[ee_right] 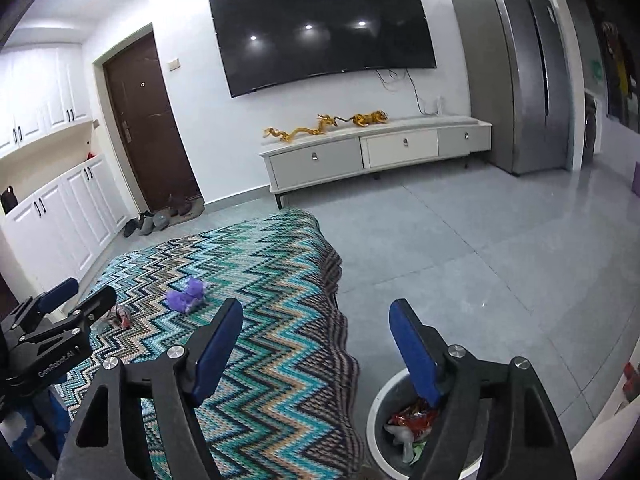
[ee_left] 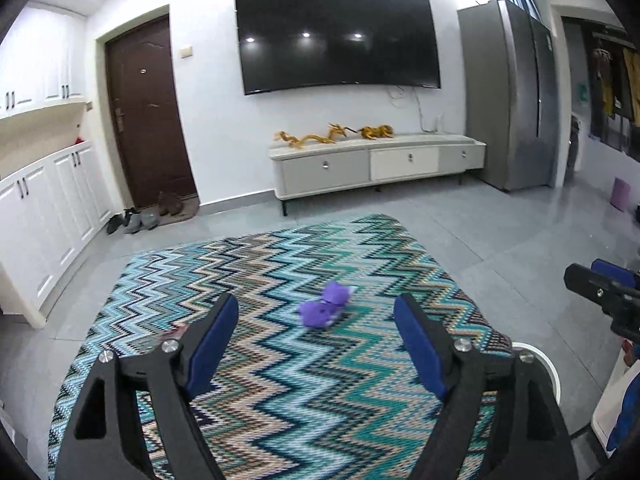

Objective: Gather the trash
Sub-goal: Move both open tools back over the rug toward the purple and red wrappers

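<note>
A crumpled purple wrapper lies on the zigzag-patterned cloth, just ahead of my open, empty left gripper. It also shows in the right wrist view. A small red-and-clear wrapper lies on the cloth near the left gripper. My right gripper is open and empty, held above the cloth's right edge and a white bin that holds red and white trash. The bin's rim shows in the left wrist view.
The cloth covers a low surface on a grey tiled floor. A TV stand and wall TV stand ahead, a grey fridge at right, white cabinets and a brown door with shoes at left.
</note>
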Demonstrator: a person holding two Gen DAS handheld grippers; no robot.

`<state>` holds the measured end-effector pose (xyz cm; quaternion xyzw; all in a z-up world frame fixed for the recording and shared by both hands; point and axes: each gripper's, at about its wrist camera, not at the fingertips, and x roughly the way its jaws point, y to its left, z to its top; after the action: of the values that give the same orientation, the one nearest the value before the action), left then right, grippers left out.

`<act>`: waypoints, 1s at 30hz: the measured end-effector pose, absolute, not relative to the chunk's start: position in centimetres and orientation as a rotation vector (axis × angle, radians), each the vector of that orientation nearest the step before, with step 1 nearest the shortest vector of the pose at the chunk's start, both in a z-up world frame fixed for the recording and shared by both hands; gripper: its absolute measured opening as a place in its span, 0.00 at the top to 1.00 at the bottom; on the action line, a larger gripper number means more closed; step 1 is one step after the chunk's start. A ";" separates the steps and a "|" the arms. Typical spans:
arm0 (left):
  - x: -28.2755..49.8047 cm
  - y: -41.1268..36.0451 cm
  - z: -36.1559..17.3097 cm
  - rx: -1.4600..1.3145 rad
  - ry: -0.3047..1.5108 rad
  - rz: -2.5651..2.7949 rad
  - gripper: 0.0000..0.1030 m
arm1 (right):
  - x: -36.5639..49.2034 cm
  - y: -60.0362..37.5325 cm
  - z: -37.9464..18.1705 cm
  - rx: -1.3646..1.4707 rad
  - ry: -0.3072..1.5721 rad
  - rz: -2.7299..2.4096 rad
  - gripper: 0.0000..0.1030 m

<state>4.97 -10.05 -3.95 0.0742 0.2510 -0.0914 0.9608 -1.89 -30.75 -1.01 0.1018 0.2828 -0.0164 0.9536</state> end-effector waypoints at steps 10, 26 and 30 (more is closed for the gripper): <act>4.9 -6.8 -4.5 0.124 0.510 -0.133 0.22 | -0.6 -27.2 -1.0 0.155 0.568 -0.024 0.18; 4.8 -4.5 -4.9 0.093 0.509 -0.070 0.19 | 0.0 -24.8 -1.6 0.100 0.565 -0.034 0.06; 4.6 -4.5 -5.1 0.096 0.510 -0.067 0.19 | 0.0 -24.7 -1.8 0.099 0.570 -0.037 0.04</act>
<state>4.62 -4.49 -5.07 0.0472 0.2522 -0.0333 0.9659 0.01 -24.71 -1.78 0.0490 0.2809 -0.0184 0.9583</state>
